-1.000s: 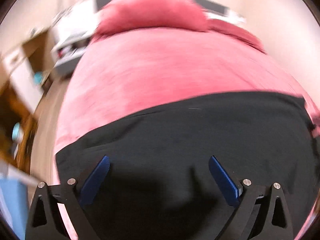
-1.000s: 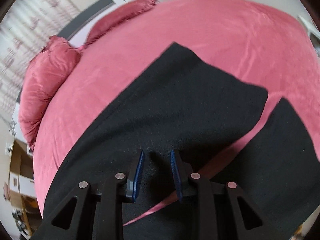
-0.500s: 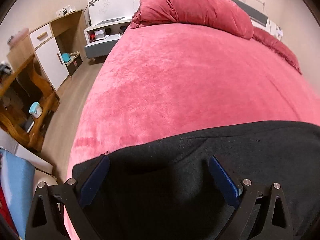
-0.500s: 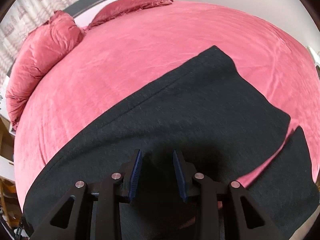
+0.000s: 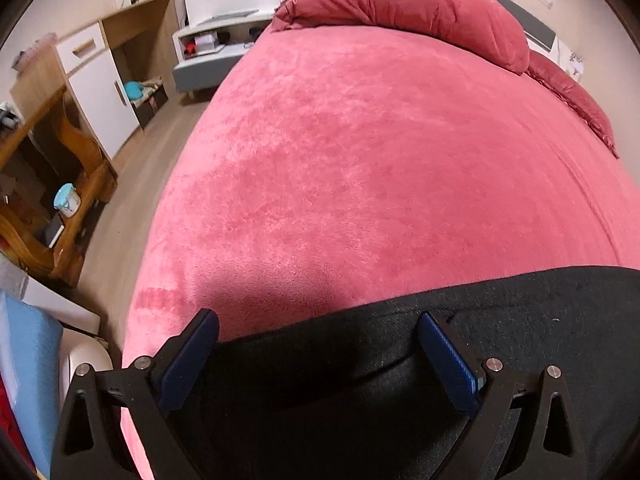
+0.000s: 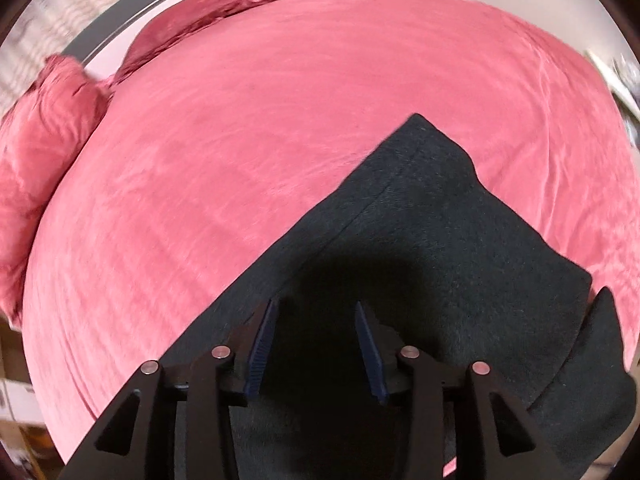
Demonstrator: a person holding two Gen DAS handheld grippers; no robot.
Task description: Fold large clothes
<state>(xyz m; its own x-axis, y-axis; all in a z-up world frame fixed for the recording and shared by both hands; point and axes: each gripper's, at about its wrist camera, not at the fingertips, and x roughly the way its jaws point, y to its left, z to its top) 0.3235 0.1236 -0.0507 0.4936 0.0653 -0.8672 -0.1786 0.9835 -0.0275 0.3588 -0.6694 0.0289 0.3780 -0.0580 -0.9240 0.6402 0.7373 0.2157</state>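
A pink bed cover (image 5: 360,168) filled the room, the black garment (image 6: 432,240) lying at its near edge, partly doubled over — folding looked unfinished. The left gripper (image 5: 318,354) stood wide and empty; the right gripper (image 6: 316,344) was opening, gripping nothing.

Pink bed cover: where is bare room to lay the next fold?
The pink bed cover is bare from the black garment's upper edge up to the pillows, and beyond the garment's pointed corner in the right wrist view. The near strip is covered by the garment.
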